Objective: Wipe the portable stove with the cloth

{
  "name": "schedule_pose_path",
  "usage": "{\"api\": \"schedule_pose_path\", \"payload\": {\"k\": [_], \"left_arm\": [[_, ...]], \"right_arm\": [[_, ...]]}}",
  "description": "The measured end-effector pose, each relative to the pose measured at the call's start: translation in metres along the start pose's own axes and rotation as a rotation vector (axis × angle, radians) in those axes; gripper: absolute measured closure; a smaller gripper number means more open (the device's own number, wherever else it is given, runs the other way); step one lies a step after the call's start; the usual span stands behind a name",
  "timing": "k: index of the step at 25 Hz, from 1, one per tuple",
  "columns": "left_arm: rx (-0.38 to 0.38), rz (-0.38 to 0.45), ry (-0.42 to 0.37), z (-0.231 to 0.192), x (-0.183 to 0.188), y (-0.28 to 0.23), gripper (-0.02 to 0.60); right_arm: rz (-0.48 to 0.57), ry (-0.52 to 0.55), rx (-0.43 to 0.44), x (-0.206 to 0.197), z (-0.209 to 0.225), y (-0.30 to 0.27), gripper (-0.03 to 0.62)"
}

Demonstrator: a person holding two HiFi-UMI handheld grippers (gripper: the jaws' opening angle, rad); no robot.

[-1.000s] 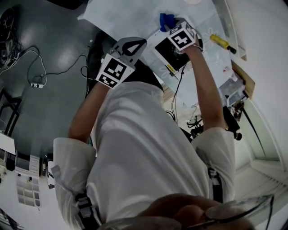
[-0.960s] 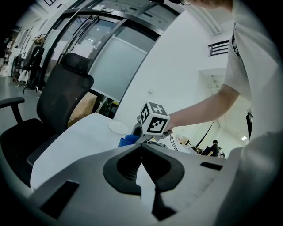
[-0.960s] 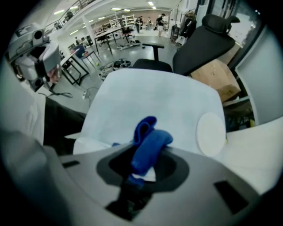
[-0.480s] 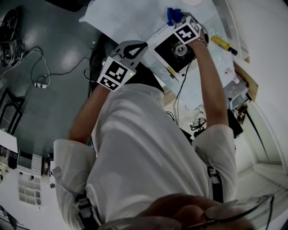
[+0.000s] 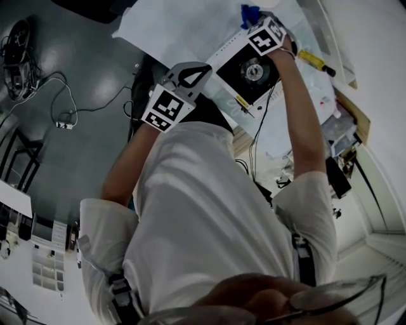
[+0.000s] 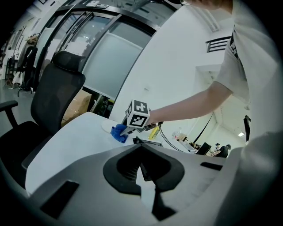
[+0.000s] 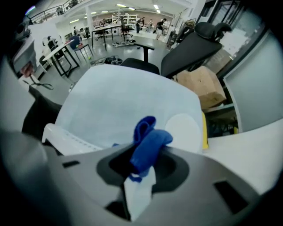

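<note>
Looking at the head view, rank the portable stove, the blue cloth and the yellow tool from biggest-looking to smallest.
1. portable stove: clearly the largest.
2 or 3. yellow tool and blue cloth: they look about alike. The cloth is partly hidden in the right hand-held gripper, so I won't rank them.

The cloth point(image 7: 148, 145) is a small blue rag, bunched and folded over on itself. The jaws of my right gripper point(image 7: 142, 171) pinch it, and a loop sticks out past them. It hangs at the far edge of the stove point(image 5: 247, 71); I can't tell if they touch. The stove is a flat square unit with a white body, a black top and a round burner in the middle. It lies level on the white-covered table point(image 5: 177, 25).
</note>
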State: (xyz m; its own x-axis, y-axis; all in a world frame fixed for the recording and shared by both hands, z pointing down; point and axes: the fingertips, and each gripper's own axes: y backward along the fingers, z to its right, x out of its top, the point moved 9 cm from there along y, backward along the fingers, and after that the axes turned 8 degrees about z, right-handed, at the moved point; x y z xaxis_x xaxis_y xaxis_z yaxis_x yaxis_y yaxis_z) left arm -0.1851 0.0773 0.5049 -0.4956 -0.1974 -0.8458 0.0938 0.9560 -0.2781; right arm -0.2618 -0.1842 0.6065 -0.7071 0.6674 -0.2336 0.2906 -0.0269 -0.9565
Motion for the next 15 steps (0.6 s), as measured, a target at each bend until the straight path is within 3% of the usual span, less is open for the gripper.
{"api": "schedule_pose_path", "payload": {"k": [9, 15], "left_arm": [[-0.025, -0.036, -0.021, 0.014, 0.007, -0.007, 0.549], [-0.045, -0.076, -0.054, 0.026, 0.011, -0.014, 0.548]], "right_arm": [[0.133, -0.199, -0.018, -0.009, 0.04, 0.033, 0.48], [0.17, -0.355, 0.034, -0.031, 0.059, 0.036, 0.48]]}}
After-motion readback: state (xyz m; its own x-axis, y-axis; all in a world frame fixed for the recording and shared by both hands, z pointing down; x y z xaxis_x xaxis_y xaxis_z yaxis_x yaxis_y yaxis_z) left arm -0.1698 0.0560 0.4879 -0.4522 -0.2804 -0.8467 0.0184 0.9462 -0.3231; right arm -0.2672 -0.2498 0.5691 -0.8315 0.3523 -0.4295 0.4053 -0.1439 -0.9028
